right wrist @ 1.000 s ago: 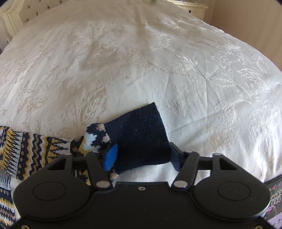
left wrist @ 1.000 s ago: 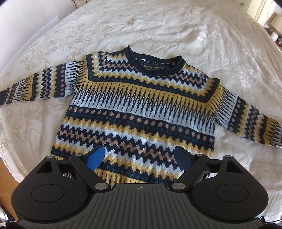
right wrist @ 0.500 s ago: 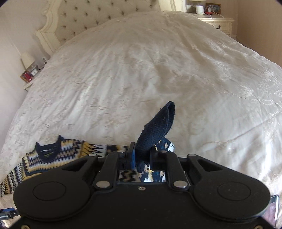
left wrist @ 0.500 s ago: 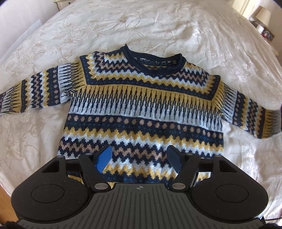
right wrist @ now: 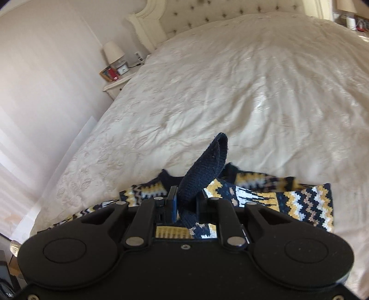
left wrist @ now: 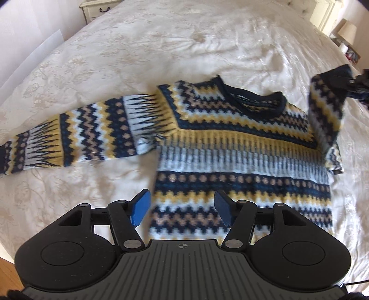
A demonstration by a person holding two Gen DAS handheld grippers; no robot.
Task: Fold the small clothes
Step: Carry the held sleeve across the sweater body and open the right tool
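A small knitted sweater with navy, yellow and white zigzag bands lies flat, front up, on the white bed. Its left sleeve is spread out to the left. My left gripper is open and empty, hovering over the sweater's lower left hem. My right gripper is shut on the navy cuff of the right sleeve and holds it lifted above the sweater's body. In the left wrist view that raised sleeve hangs up at the right, with the right gripper at the frame edge.
The white embroidered bedspread stretches far around the sweater. A tufted headboard and a nightstand with a lamp stand at the far end. Another nightstand is at the upper left. Wooden floor shows past the bed edge.
My right gripper has carried the held right sleeve up and inward over the sweater's body. My left gripper has shifted left along the hem, staying open.
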